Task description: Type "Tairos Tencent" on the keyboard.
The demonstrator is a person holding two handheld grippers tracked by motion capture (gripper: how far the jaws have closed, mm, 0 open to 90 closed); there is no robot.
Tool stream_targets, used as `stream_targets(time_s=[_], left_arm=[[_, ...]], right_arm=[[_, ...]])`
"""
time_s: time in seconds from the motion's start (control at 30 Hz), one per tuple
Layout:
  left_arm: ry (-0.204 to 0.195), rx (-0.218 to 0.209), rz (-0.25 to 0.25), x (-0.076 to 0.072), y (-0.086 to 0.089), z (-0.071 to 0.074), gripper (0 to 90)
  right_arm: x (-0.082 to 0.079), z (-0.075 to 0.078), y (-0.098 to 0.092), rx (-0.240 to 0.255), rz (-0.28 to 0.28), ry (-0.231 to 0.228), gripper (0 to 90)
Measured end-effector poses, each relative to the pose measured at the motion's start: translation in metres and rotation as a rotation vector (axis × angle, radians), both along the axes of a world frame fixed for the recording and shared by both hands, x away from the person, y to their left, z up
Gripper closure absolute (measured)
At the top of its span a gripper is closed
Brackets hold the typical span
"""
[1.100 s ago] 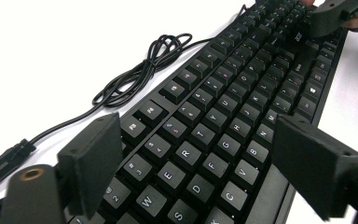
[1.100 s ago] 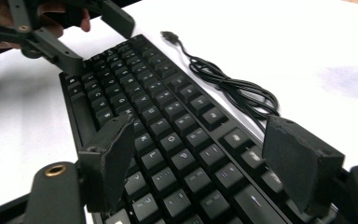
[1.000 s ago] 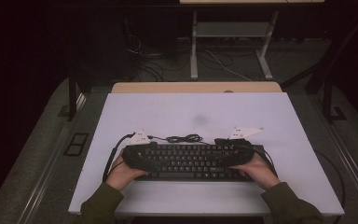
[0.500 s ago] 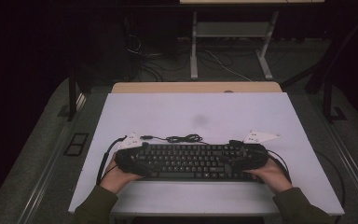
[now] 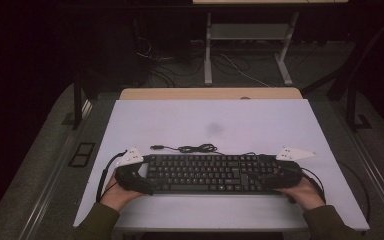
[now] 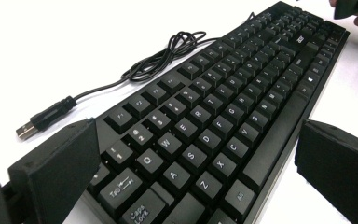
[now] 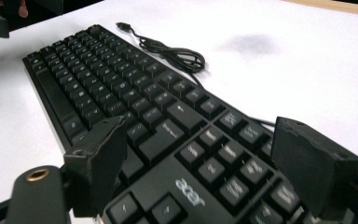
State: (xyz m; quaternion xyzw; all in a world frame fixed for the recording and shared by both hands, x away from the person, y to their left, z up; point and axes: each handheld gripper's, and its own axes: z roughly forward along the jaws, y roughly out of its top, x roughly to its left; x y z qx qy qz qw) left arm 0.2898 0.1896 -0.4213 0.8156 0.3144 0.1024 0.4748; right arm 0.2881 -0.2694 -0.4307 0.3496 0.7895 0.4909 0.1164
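I have the black keyboard (image 5: 210,173) lying flat near the 6 o'clock edge of the white bench (image 5: 205,120), long side running 9 to 3. My left claw (image 6: 191,158) sits at its 9 o'clock end, jaws spread wide either side of the Tab and Alt corner, gripping nothing. My right claw (image 7: 214,163) straddles the 3 o'clock end the same way, wide and empty. If one claw closes first, I expect the keyboard to pivot or slide. Jaws biting on keys could slip off the caps. The loose cable (image 5: 192,148) and its USB plug (image 6: 33,123) at 12 o'clock may drag or snag when lifted.
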Motion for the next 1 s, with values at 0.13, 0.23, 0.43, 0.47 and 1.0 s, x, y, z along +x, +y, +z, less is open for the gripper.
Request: stream_targets(time_s=[0.13, 0.23, 0.43, 0.47, 1.0], left_arm=[[-0.003, 0.004, -0.008, 0.0, 0.001, -0.001, 0.0], [-0.008, 0.003, -0.013, 0.0, 0.001, -0.001, 0.0], [-0.012, 0.001, -0.015, 0.0, 0.004, 0.0, 0.0], [-0.012, 0.001, -0.015, 0.001, 0.004, 0.0, 0.0], [-0.013, 0.002, -0.015, 0.001, 0.004, 0.0, 0.0]], right_arm=[[-0.007, -0.001, -0.008, -0.006, -0.008, -0.003, 17.6], [-0.011, -0.003, -0.016, -0.008, -0.019, -0.007, 17.6], [-0.02, -0.006, -0.031, -0.001, -0.045, -0.008, 17.5], [-0.022, -0.006, -0.034, 0.004, -0.047, -0.009, 17.5], [-0.028, -0.009, -0.041, 0.005, -0.058, -0.005, 17.5]])
